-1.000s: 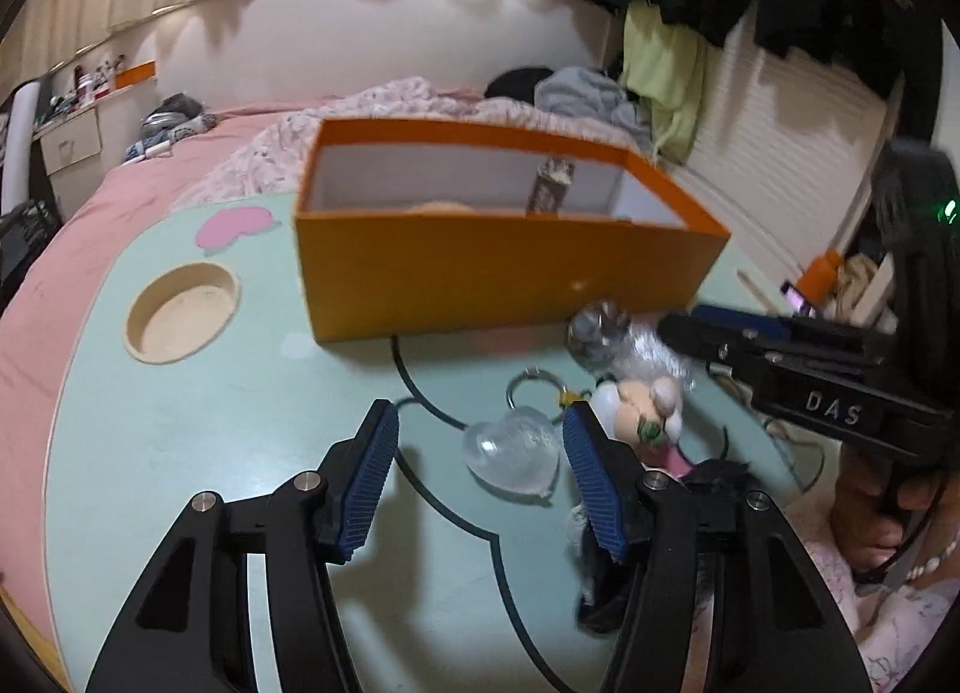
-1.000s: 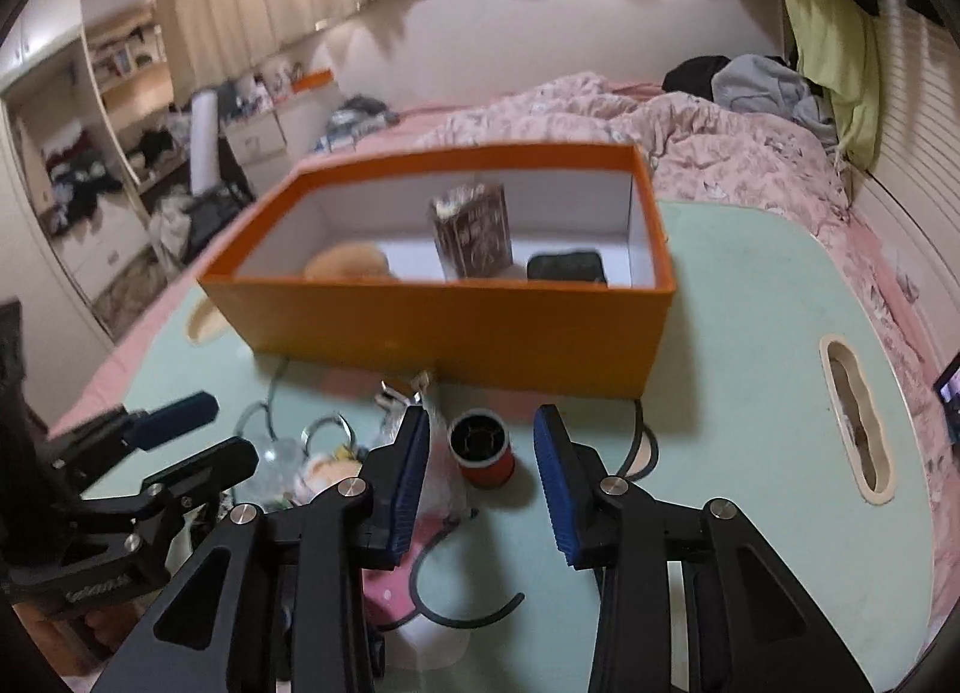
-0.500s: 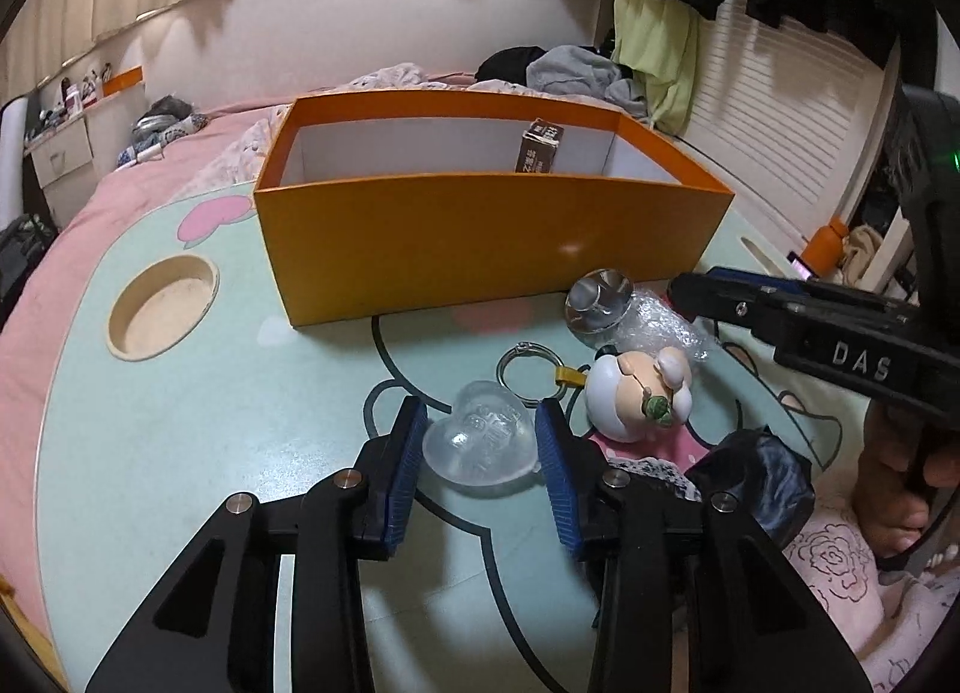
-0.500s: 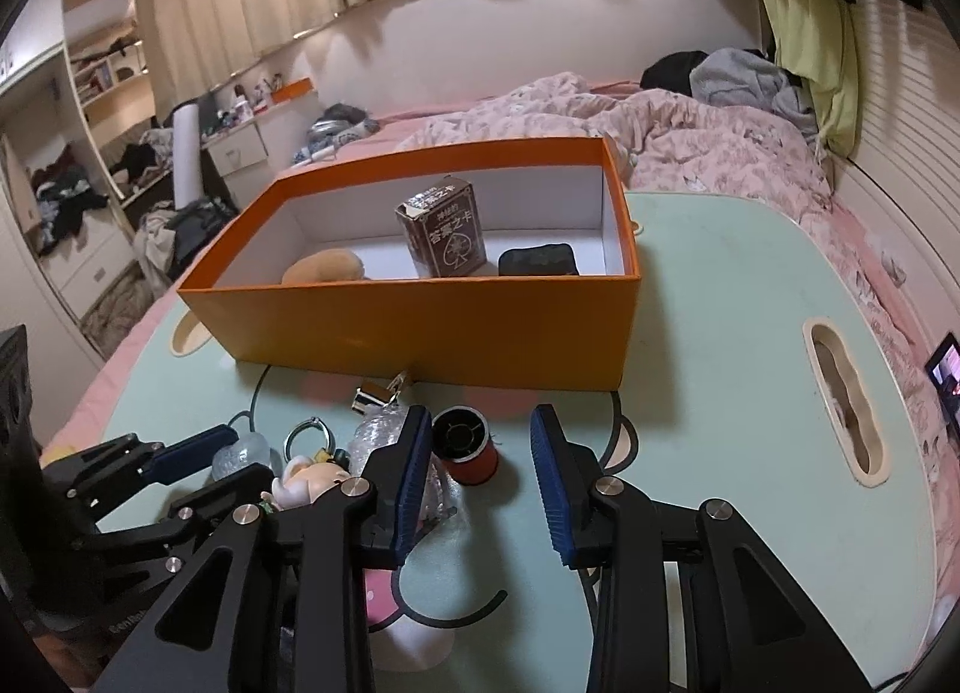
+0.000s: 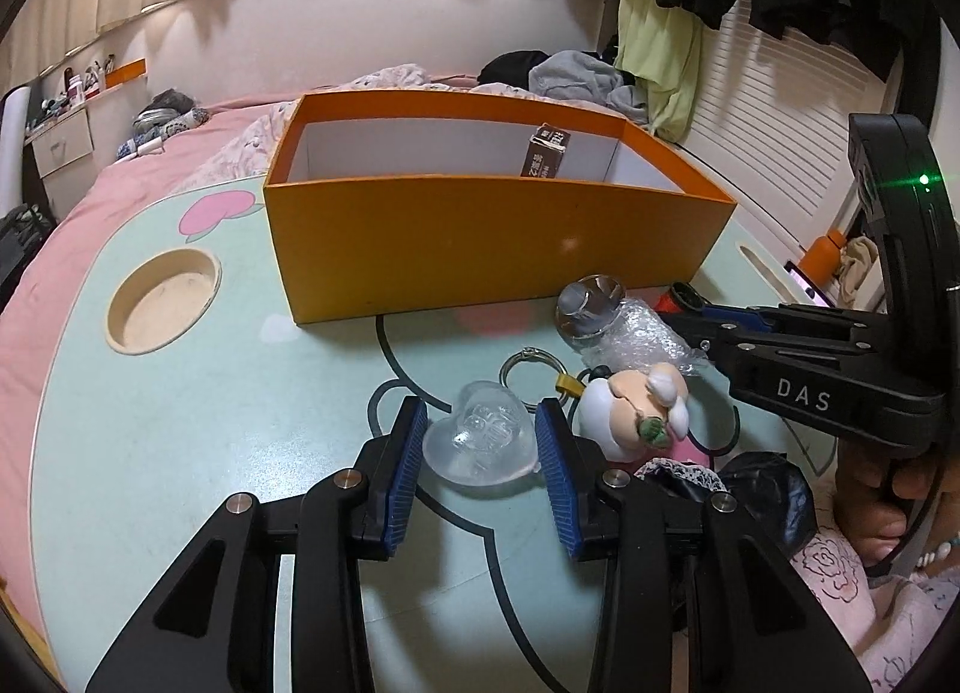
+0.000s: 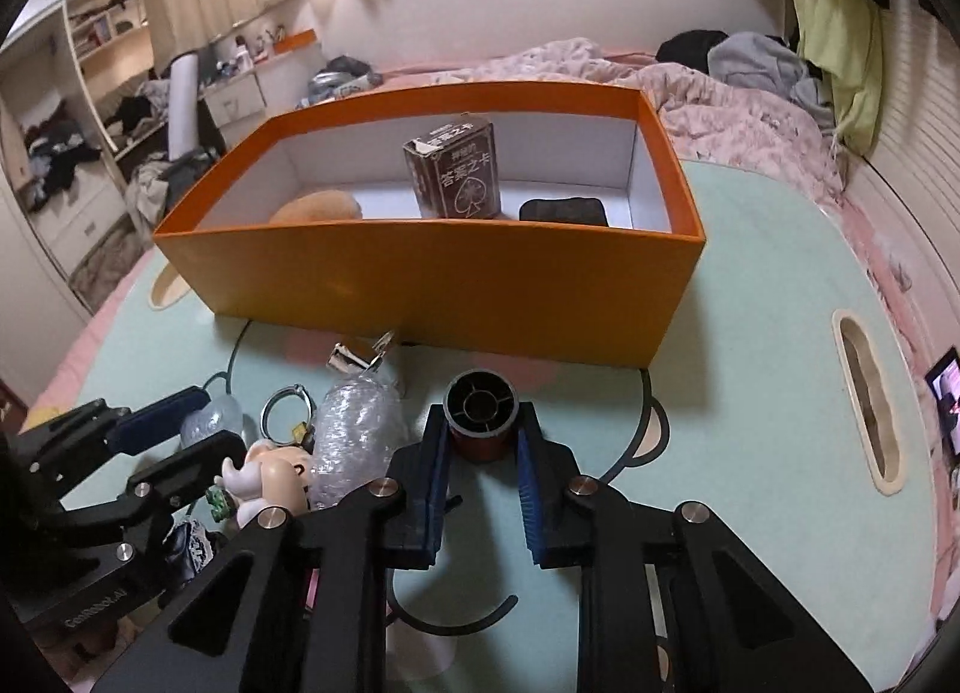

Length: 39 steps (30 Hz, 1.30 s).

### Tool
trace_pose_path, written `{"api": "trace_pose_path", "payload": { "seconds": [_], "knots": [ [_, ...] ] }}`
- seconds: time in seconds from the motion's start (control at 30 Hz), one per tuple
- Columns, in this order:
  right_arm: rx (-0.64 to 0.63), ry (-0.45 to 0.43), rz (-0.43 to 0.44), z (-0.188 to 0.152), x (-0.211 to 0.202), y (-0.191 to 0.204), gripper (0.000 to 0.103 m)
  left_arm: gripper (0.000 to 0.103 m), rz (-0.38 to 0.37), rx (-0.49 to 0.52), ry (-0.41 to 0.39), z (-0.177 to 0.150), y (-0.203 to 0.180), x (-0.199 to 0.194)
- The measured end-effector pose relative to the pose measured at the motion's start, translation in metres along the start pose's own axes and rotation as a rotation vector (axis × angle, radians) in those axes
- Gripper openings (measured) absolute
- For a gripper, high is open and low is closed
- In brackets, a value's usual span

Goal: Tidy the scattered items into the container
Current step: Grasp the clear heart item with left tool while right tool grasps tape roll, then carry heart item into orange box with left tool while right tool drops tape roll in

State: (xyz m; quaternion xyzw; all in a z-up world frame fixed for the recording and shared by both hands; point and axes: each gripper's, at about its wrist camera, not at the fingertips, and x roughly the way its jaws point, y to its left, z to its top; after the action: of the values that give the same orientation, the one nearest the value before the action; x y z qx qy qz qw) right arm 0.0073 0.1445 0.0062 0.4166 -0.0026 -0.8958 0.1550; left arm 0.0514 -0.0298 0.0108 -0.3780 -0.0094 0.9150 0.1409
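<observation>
Three things already lie in the orange box [image 6: 420,279]: from left to right a tan soft lump [image 6: 318,208], a dark card pack [image 6: 459,171] and a flat black pad [image 6: 563,210]. More than that number wait on the green table [image 6: 750,333] in front of it. Going left to right there, the left gripper [image 5: 480,438] has its blue pads pressed on a clear heart [image 5: 480,441] that rests on the table; next come a key ring [image 5: 527,369], a small doll [image 5: 630,408] and a bubble-wrapped bundle [image 5: 624,327]. Furthest right, the right gripper [image 6: 480,441] has just been closing and now pinches a red thread spool [image 6: 480,414]. I judge the job under half done, with two pickups in hand.

Writing: the card pack carries white Chinese characters and a spade; the right gripper's body reads "DAS".
</observation>
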Motion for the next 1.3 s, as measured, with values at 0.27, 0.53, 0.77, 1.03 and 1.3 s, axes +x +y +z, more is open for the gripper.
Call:
{"api": "trace_pose_path", "payload": {
  "seconds": [0.27, 0.53, 0.77, 1.03, 1.3],
  "knots": [
    [0.039, -0.119, 0.089, -0.002, -0.026, -0.01, 0.02, 0.039, -0.043, -0.013, -0.113, -0.002, 0.007, -0.022],
    [0.007, -0.111, 0.087, 0.0, -0.025, -0.001, 0.02, 0.039, -0.053, -0.011, -0.13, -0.001, 0.008, -0.026],
    [0.009, -0.104, 0.087, 0.001, -0.024, 0.001, 0.02, 0.039, -0.049, -0.011, -0.121, 0.0, 0.006, -0.023],
    [0.01, -0.098, 0.086, 0.0, -0.022, 0.001, 0.02, 0.039, -0.053, -0.022, -0.115, -0.001, 0.008, -0.022],
    [0.012, -0.096, 0.085, 0.0, -0.021, 0.0, 0.02, 0.039, -0.054, -0.026, -0.111, -0.002, 0.008, -0.022]
  ]
}}
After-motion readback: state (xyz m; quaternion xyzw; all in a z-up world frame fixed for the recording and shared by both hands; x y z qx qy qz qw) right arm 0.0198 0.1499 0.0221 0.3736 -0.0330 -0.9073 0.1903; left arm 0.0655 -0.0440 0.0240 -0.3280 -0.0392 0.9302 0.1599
